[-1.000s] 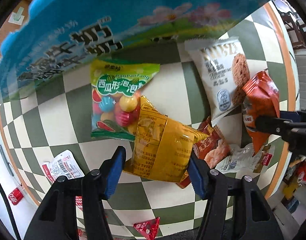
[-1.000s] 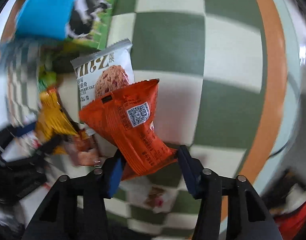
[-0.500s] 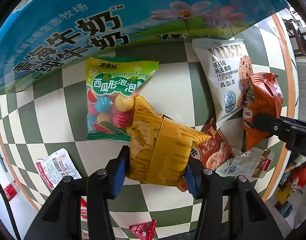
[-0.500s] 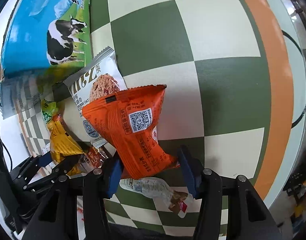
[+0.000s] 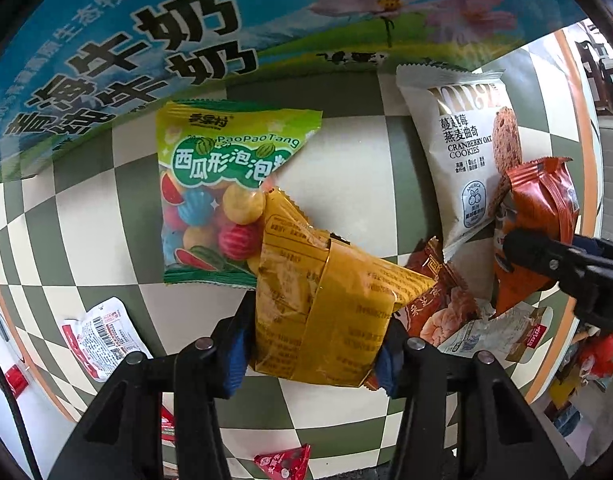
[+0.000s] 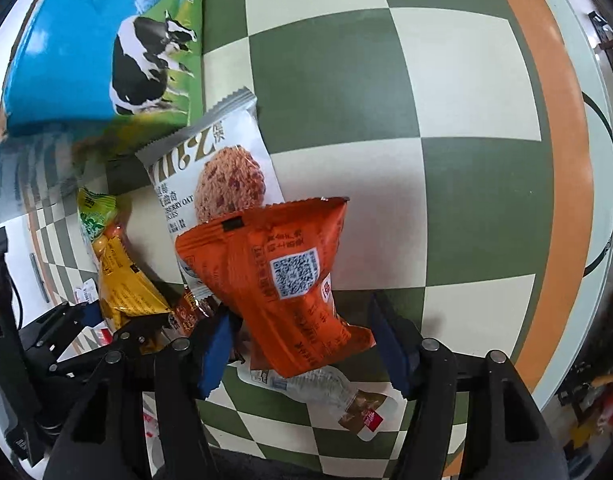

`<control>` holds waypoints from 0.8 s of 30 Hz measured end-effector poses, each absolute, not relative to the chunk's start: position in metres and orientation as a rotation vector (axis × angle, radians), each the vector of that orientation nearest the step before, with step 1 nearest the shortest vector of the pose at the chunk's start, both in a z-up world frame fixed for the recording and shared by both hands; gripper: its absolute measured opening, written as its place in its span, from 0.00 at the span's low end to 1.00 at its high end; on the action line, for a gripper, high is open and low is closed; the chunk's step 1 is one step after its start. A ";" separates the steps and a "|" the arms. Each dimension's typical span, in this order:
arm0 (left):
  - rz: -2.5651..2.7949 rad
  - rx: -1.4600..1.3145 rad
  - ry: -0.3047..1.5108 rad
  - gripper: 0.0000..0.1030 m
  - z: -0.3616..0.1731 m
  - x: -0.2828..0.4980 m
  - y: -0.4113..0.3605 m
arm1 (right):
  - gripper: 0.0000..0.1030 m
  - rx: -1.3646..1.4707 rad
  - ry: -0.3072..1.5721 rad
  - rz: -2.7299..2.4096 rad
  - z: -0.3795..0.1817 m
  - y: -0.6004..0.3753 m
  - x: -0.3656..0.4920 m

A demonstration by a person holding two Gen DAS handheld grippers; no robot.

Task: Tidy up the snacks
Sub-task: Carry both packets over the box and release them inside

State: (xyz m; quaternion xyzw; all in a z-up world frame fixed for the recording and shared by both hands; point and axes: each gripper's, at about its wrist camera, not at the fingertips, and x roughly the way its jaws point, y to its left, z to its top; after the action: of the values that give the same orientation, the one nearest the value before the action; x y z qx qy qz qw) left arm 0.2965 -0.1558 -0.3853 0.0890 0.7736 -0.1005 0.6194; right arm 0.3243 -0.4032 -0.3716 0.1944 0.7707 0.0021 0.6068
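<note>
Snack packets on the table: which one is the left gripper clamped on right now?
The yellow packet, pinched between the left gripper pads and overlapping the green bubble-gum bag. The orange packet sits between the right gripper's fingers instead.

On the green-and-cream chequered worktop (image 5: 86, 208), the blue milk carton (image 5: 146, 32) stands at the back — before it lie the green candy bag (image 5: 222, 184) and, to its right, the white cookie packet (image 5: 462, 148), well apart.

Home dining spot: checkered tablecloth (image 6: 386, 80), chairs (image 5: 602, 76).
</note>
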 end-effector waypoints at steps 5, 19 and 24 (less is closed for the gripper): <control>-0.220 0.199 1.742 0.41 -0.371 0.291 -0.154 | 0.39 0.420 1.763 0.007 -0.381 -0.392 0.317; -0.258 0.054 1.621 0.41 -0.287 0.280 -0.122 | 0.37 0.569 1.617 0.062 -0.317 -0.394 0.289; -0.271 -0.014 1.530 0.41 -0.231 0.297 -0.105 | 0.37 0.630 1.532 0.131 -0.264 -0.391 0.294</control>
State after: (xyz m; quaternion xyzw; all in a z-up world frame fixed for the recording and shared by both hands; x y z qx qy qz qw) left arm 0.2975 -0.1052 -0.2307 -0.0062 0.6902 -0.1221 0.7132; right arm 0.2943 -0.3909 -0.2636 0.2801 0.6809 0.0582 0.6742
